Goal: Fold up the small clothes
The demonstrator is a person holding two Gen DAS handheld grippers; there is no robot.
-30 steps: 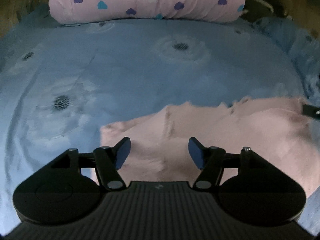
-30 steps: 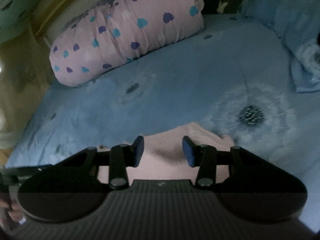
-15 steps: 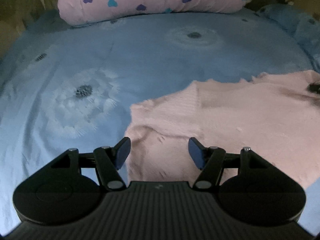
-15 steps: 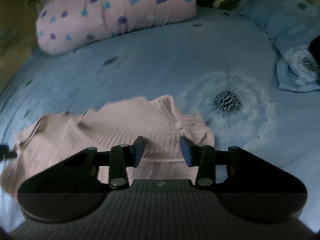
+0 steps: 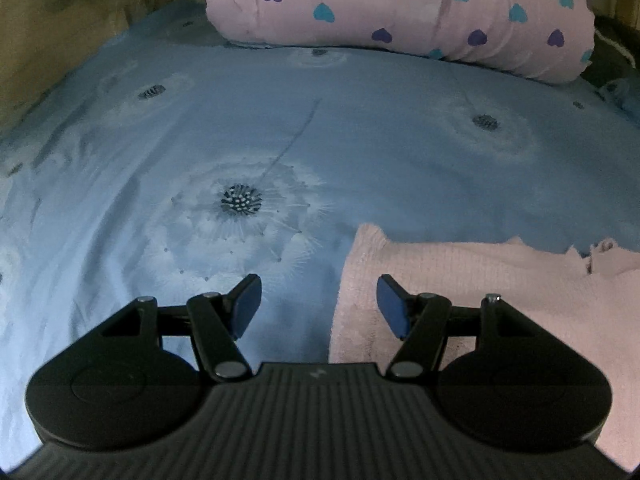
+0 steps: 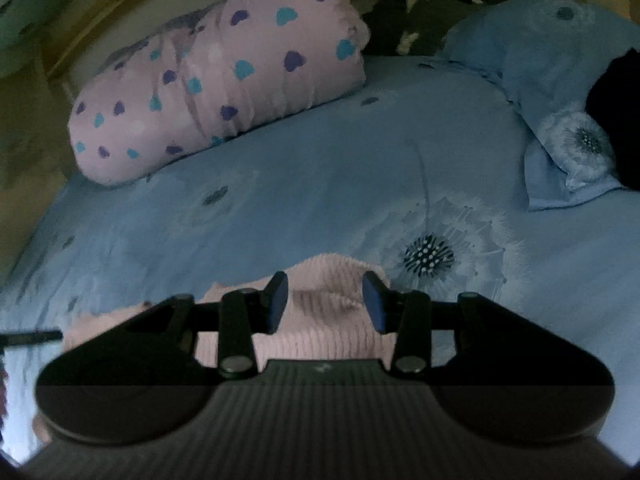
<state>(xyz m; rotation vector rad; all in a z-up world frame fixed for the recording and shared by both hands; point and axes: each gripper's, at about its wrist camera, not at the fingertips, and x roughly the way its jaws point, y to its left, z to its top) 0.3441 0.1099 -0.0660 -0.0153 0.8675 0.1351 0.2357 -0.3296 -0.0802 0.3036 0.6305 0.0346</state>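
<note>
On a blue bedsheet [image 5: 360,140] printed with dandelions, a small pink knitted garment [image 5: 460,280] lies spread flat, at about 4 o'clock in the left wrist view and near 6 o'clock in the right wrist view.

The left gripper [image 5: 319,304] hovers with its jaws spread wide and empty, straddling the garment's left side edge: one blue pad over bare sheet, the other over pink knit. The right gripper [image 6: 325,306] is also spread apart and holds nothing, its pads over a raised, rounded end of the garment [image 6: 332,280].

Judging by this, the step in hand is lining up to grasp, with no fold started. The next move likely calls for lowering each gripper and pinching an edge before lifting it over.

Open sheet stretches from 9 through 12 o'clock, giving ample room. A pink heart-print pillow [image 5: 400,12] bounds the far side at 12 o'clock, and a blue pillow [image 6: 560,92] sits at 2 o'clock in the right wrist view.
</note>
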